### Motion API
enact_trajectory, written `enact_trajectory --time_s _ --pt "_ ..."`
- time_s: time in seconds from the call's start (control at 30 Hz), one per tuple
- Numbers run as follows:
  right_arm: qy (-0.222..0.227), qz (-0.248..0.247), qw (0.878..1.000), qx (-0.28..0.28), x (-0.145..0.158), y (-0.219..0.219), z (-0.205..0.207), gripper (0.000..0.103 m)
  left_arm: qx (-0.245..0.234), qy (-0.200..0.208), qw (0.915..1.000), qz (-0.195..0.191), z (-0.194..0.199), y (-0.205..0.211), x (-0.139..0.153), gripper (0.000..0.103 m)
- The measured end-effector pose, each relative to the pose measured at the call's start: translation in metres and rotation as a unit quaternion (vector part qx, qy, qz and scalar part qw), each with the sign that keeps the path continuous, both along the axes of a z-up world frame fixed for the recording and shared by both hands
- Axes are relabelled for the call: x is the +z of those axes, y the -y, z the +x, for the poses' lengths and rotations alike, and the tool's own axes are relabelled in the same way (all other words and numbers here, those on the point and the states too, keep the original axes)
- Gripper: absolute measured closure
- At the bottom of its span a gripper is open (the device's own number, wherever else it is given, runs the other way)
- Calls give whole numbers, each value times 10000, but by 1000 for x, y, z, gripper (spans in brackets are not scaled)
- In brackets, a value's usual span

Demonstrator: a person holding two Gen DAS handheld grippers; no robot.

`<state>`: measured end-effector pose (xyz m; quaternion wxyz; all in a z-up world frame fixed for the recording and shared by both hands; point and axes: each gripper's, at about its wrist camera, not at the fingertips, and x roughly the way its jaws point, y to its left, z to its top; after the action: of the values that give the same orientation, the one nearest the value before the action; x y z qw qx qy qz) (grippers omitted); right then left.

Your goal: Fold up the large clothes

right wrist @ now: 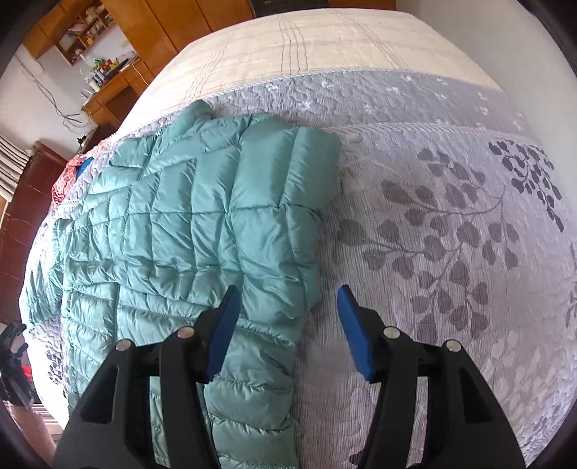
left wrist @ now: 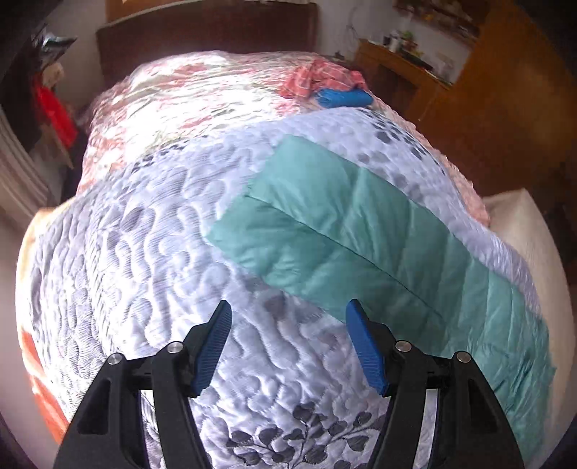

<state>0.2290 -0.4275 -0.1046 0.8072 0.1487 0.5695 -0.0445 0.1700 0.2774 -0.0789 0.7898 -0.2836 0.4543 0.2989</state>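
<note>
- The teal quilted jacket (right wrist: 187,231) lay spread flat on the grey-white leaf-patterned bedspread (right wrist: 432,234), which covered the bed.
- In the right wrist view, one sleeve (right wrist: 252,360) of the jacket ran down toward the camera, and its edge lay between the two blue fingers.
- The right gripper (right wrist: 286,306) was above this sleeve with its jaws wide apart; it held nothing.
- The left finger (right wrist: 221,332) of the right gripper was over the sleeve, and the other finger was over the bare bedspread just beside it.
- In the left wrist view, the jacket (left wrist: 342,231) lay as a long band across the bedspread (left wrist: 144,252), to the right of the gripper.
- The left gripper (left wrist: 288,317) also had its jaws apart and empty, over the bedspread near the jacket's edge.
- Farther on the bed, a pink striped cloth (left wrist: 317,77) lay touching a blue bundle (left wrist: 344,97).
- A wooden desk (left wrist: 400,68) stood beside the bed, near the dark headboard (left wrist: 205,32).
</note>
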Motion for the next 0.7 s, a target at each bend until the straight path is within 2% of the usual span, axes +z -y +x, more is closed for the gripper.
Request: enact_trajectory --time_s 0.1,0.2,0.33,0.4,0.43,0.47,0.53,0.7 --pt "-63 -49 10000 39 -2 -3 1 48 358 371 9979 -383 -10 -31 -8 37" --pt "-98 -103 9999 65 -3 -5 1 48 496 588 9952 -601 -3 -47 -16 37" --pt "-139 -144 9998 67 -4 -5 2 48 540 617 9953 -518 -3 -57 -13 39" --pt "-161 -158 9997 63 -5 -5 2 48 546 548 9961 -427 2 -64 -13 47" --pt "-175 -161 9997 60 -6 -5 2 48 527 541 9963 -405 4 -69 -12 57" --pt "-187 -165 9997 57 -6 -5 2 48 476 564 9964 -407 7 -68 -12 77" --pt "-210 -168 9996 46 -8 -4 2 48 357 671 9960 -473 12 -64 -7 92" --pt "-185 -151 9997 41 -5 -5 1 48 23 1055 9939 -324 19 -35 22 97"
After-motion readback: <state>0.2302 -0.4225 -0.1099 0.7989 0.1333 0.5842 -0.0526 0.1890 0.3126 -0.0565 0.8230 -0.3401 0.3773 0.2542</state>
